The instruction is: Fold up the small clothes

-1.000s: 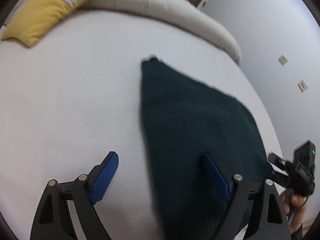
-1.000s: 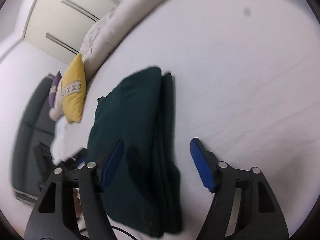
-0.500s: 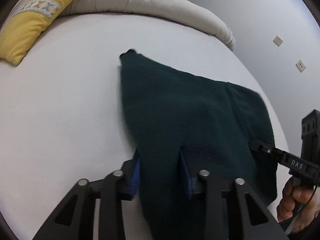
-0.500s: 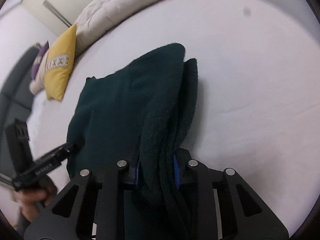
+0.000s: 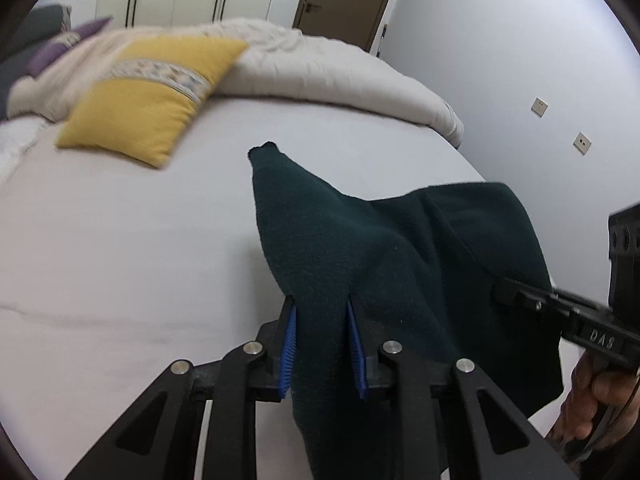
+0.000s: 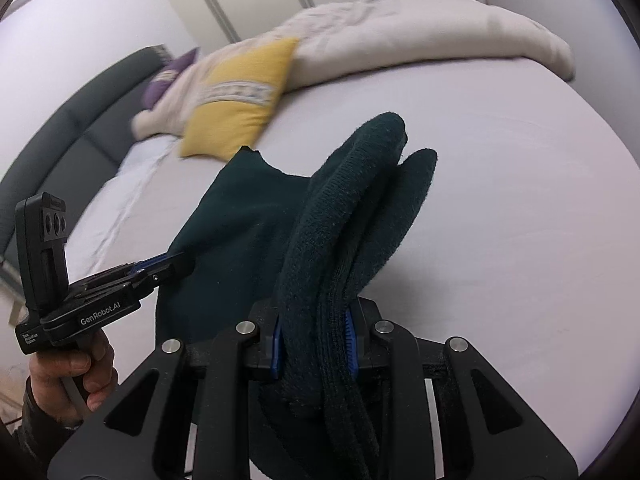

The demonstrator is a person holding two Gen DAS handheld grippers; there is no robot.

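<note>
My left gripper [image 5: 322,340] and right gripper [image 6: 312,344] each pinched a near corner of the dark green knit garment [image 5: 360,248], lifted off the white bed sheet [image 5: 120,240]. Its length ran ahead from both toward the yellow cushion [image 5: 156,96]; the far end probably rested on the sheet.

both grippers' fingers [image 5: 289,344] clamped, side by side

Brightness: soft, even indoor light; the white bed sheet [image 5: 120,248] reads pale lilac-grey.
Shadows: a faint, diffuse shadow lies on the sheet beside the dark green garment [image 6: 360,216].
Glare: small bright spots on the metal screws only.
Blur: the yellow pillow [image 5: 152,96] and cream duvet [image 6: 420,28] at the bed's far edge are smeared.
Sharpness: the garment's knit is crisp up close.
Distortion: strong fisheye curvature, with black vignetted corners.
</note>
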